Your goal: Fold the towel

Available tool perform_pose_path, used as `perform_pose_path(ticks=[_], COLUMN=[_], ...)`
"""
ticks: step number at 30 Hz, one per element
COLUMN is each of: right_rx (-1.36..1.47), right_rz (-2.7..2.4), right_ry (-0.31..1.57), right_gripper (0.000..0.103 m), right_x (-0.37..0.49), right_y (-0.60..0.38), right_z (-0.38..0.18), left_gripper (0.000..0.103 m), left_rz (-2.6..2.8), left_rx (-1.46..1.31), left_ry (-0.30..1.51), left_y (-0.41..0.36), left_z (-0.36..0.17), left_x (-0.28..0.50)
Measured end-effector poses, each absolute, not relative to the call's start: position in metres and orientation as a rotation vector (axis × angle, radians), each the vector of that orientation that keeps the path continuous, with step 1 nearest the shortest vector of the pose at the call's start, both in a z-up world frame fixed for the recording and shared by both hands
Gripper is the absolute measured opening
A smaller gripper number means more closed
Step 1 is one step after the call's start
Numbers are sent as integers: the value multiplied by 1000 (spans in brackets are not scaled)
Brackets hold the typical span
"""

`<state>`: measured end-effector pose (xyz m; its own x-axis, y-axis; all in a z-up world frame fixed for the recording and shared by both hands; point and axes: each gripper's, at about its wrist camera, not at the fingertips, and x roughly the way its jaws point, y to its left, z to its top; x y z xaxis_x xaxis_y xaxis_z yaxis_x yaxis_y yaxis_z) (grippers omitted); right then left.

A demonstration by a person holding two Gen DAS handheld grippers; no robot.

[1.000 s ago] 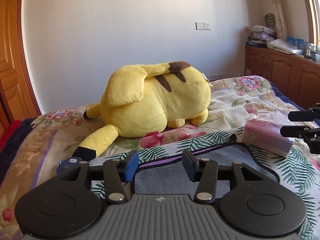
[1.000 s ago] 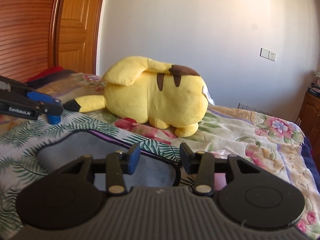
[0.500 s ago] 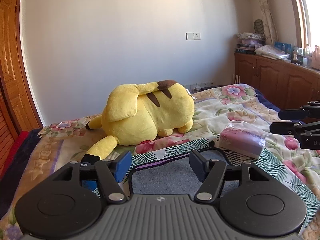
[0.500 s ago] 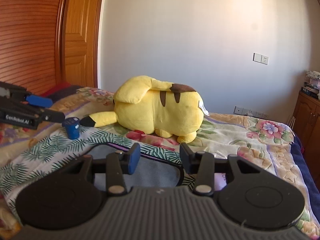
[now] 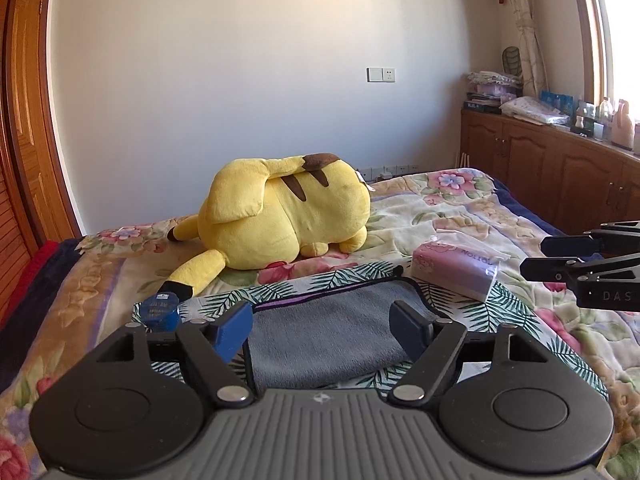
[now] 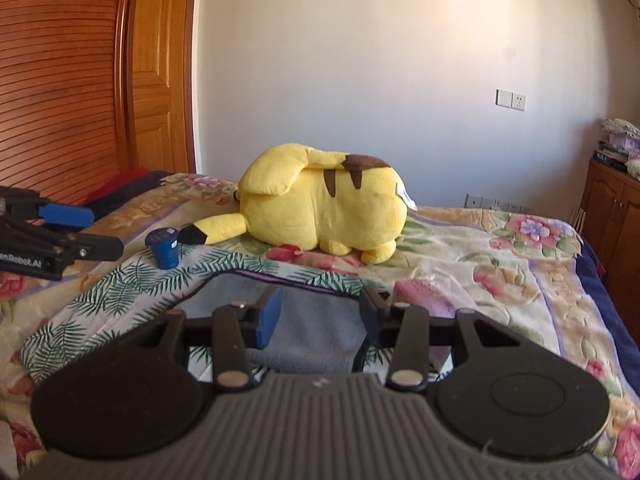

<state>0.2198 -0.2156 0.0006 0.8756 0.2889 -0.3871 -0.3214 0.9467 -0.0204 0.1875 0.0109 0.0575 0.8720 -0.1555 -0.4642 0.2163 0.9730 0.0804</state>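
Both grippers held above a grey towel on the bed.

The left gripper (image 5: 321,326) and right gripper (image 6: 320,312) have jaws wide apart, holding nothing. The towel (image 5: 324,332) lies flat on a palm-leaf cloth (image 5: 276,290), between a blue cup (image 6: 163,249) and a pink tissue pack (image 5: 456,272), near a yellow Pikachu plush (image 5: 288,212).

Bedroom scene, and the plain white wall (image 5: 260,80) fills the far side, sunlight washing warm across it. Take that wall as the anchor: mounted on it, a white switch and socket plate (image 5: 381,75). To its left, a wooden door (image 6: 160,92) with slatted wooden panelling (image 6: 60,72) beside that. To the wall's right, wooden cabinets (image 5: 552,168) run under a bright window (image 5: 616,20) with a pale curtain (image 5: 524,28). In front of the wall, a floral bedspread (image 5: 460,208).
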Motion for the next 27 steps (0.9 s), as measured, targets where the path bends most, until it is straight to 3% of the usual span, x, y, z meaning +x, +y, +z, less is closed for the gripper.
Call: perform_pose_path(ticks=[3,7,10,12,14,18,21,25,27], right_rx=[-80,-83,-72,-67,-66,-67,-67,-60,-59], right_rz=[316,307,303,296,285,274,268,263,263], right_ry=[399,397,397,387,366,346,338,312,307], right_gripper=[46,57,60,68,86,89,90,103,103], right_x=[213,197,186,178,168,154,145,132,125], right_y=[-214,-211,-212,-212,-213,-213,-214,-214,-214], right_z=[-3,0,6,12,18,28,34,42,45], left_gripper=[62,65,69,74,78,86,87,87,87], left_rz=[-195,-194,-188,-185,-184,-185,-181,-167,-161], left_rx=[131,119,113,107,105,100,93,99,98], left_ry=[475,481,475,469,460,438,438,427,428], left_y=[12,14,15,16,17,19,19,17,15], left_z=[56,57,63,68,74,82,85,88,89], left_x=[177,162,149,139,129,107,94,79,72])
